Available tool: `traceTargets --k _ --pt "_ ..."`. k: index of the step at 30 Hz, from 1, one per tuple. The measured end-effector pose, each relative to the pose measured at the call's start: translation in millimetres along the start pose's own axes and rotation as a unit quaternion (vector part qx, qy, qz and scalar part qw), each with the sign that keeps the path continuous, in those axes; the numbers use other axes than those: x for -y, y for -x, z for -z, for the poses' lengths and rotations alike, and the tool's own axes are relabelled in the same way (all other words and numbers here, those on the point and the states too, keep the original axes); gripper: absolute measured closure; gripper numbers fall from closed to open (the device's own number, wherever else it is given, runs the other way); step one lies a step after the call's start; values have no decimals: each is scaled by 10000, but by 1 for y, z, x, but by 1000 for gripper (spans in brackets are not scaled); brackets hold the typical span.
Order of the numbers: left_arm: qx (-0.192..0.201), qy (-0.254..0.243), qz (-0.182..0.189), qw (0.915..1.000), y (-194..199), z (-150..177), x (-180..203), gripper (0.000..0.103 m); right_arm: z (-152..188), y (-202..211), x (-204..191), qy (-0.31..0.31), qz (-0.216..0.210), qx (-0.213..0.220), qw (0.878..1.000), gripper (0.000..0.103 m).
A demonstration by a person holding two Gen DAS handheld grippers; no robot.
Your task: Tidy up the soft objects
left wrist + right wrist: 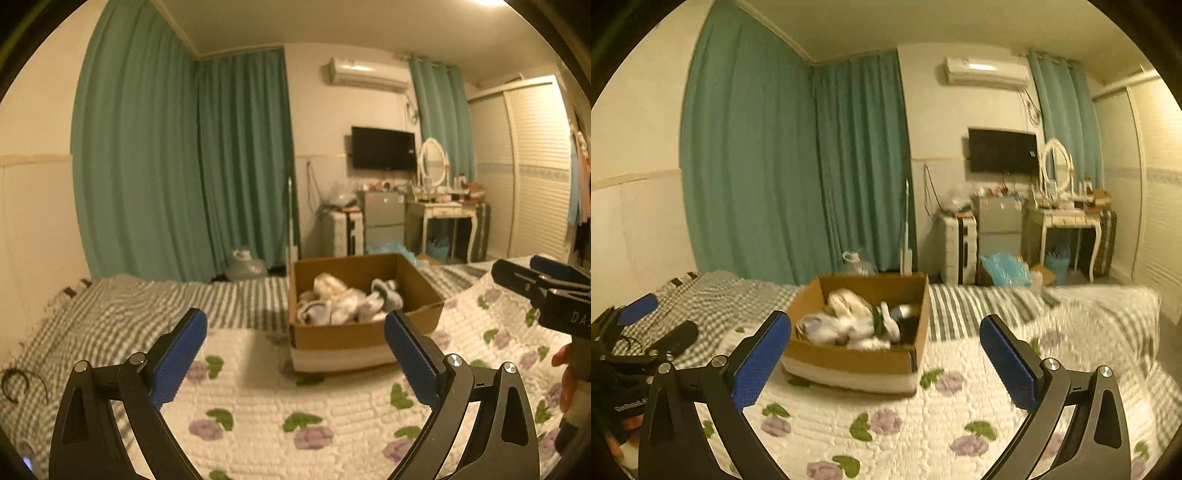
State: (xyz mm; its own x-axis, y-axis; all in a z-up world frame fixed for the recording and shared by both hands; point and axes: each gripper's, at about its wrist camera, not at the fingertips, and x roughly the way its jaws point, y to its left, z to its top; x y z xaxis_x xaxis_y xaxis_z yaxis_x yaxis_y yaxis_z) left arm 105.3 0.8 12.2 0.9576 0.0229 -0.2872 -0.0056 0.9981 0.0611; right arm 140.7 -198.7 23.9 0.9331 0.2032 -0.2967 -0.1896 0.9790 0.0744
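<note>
A brown cardboard box (421,284) stands on the bed; it also shows in the right wrist view (849,360). Inside lies a heap of soft white, grey and cream items, socks or small plush pieces (347,301), also in the right wrist view (857,323). My left gripper (295,350) is open and empty, held above the quilt just in front of the box. My right gripper (886,354) is open and empty, also in front of the box. The right gripper appears at the right edge of the left wrist view (546,288); the left gripper appears at the left edge of the right wrist view (639,325).
The bed has a white floral quilt (295,406) and a grey striped blanket (129,306). A dark hair band (14,384) lies on the blanket at left. Behind are teal curtains (166,166), a small fridge (382,218), a dressing table (443,214) and a wardrobe (528,166).
</note>
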Motion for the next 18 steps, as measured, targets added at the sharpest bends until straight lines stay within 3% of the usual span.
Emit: traceTargets --k 18 --pt "-168 379 132 9991 9 7 -22 5 7 3 -11 275 114 -64 9995 0"
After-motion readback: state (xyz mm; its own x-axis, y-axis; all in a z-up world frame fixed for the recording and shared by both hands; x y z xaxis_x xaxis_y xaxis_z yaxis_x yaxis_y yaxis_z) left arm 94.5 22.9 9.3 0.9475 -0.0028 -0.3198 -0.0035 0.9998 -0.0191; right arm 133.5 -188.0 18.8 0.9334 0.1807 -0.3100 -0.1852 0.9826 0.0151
